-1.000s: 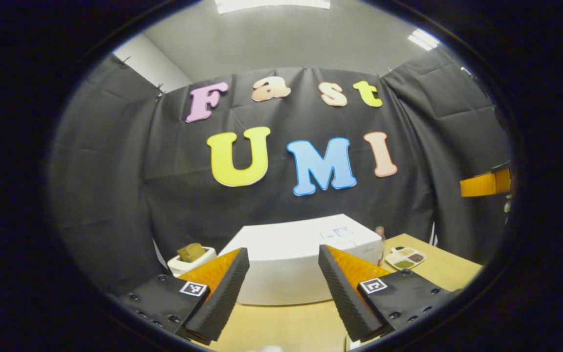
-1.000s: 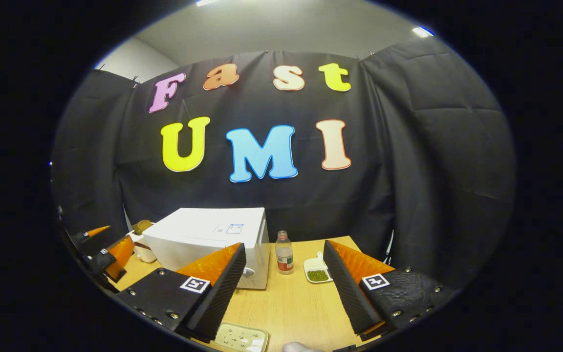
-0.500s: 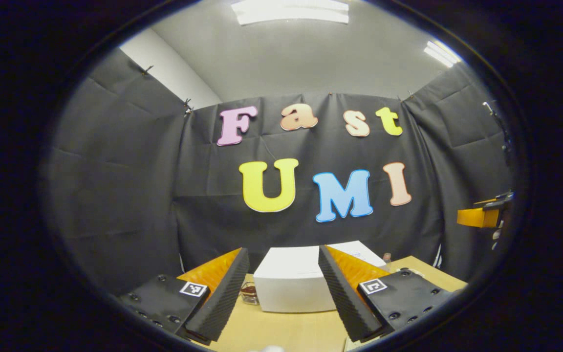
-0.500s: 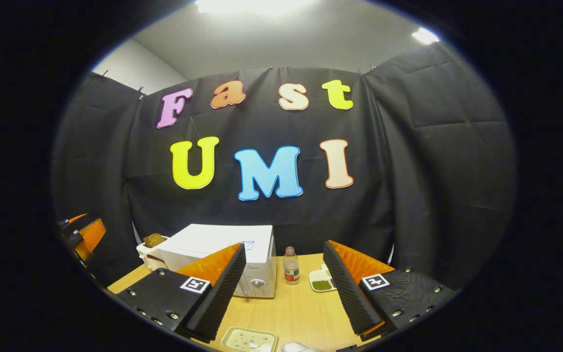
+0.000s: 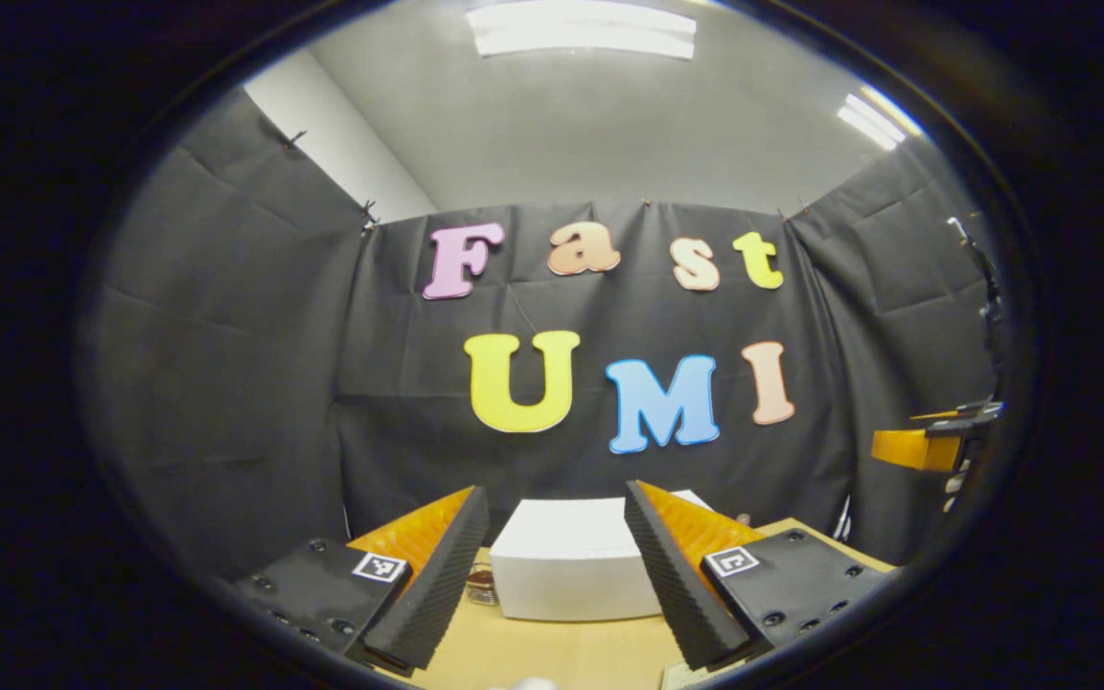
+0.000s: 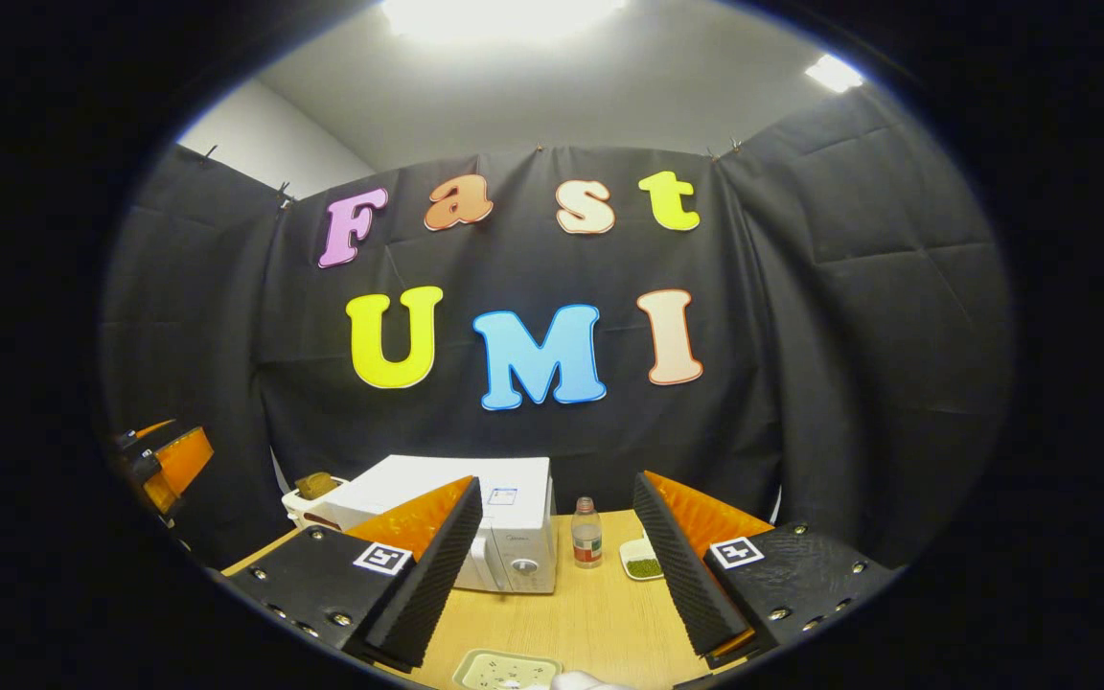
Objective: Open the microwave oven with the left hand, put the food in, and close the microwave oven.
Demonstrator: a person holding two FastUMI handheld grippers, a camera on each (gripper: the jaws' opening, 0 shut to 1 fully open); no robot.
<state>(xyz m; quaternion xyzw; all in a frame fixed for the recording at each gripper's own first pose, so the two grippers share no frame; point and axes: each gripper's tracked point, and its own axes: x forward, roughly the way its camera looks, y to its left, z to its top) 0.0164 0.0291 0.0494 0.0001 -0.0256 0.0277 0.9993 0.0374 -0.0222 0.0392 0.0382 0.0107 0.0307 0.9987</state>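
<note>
The white microwave (image 5: pixel 571 561) stands on the wooden table (image 5: pixel 552 652), some way ahead of my left gripper (image 5: pixel 555 498), which is open and holds nothing. From the right gripper view the microwave (image 6: pixel 504 517) has its door shut and a knob on the front. A brown lump of food (image 6: pixel 315 486) sits in a white container left of it. My right gripper (image 6: pixel 558 484) is open and holds nothing, well back from the microwave. The left gripper (image 6: pixel 164 460) hangs in the air at the far left; the right gripper (image 5: pixel 926 446) shows at the far right.
A small bottle (image 6: pixel 587 532) and a white dish of green bits (image 6: pixel 643 565) stand right of the microwave. A pale plate (image 6: pixel 504 668) lies at the table's near edge. A small glass jar (image 5: pixel 482 585) sits left of the microwave. Black cloth walls close in the table.
Both grippers have drawn back and tilted upward, so the microwave looks smaller and lower in both views. Both stay open and hold nothing.
</note>
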